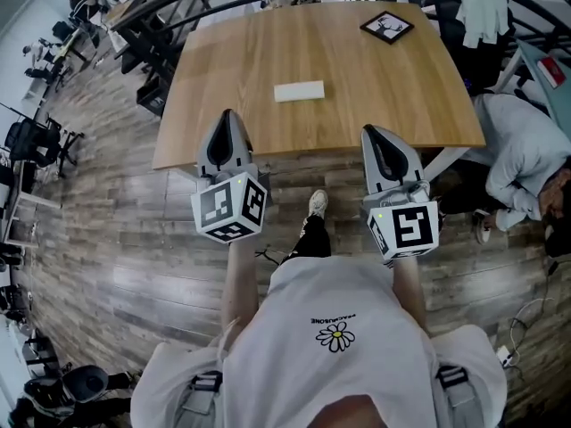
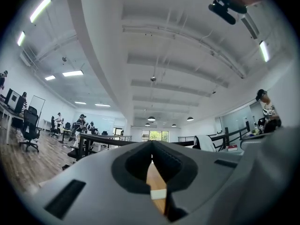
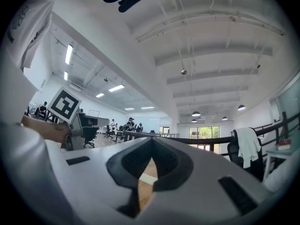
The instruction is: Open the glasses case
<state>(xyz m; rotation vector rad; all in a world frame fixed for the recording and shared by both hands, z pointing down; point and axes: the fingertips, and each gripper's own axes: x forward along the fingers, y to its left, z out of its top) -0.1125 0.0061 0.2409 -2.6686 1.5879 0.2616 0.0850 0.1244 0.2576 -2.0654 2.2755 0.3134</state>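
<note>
The glasses case (image 1: 299, 91) is a flat white oblong lying near the middle of the wooden table (image 1: 232, 61). My left gripper (image 1: 228, 116) hovers at the table's near edge, left of the case and short of it, jaws shut and empty. My right gripper (image 1: 369, 132) is held level with it at the near edge, to the case's right, also shut with nothing in it. In the left gripper view the case (image 2: 158, 194) shows as a white strip through the slot below the closed gripper tips (image 2: 151, 145). The right gripper view shows the case (image 3: 149, 177) the same way.
A black-framed picture (image 1: 386, 27) lies at the table's far right. A person in a grey top (image 1: 526, 145) crouches on the floor by the table's right side. Black railings and a draped jacket (image 1: 482, 7) stand behind the table; office chairs (image 1: 36, 141) are at the left.
</note>
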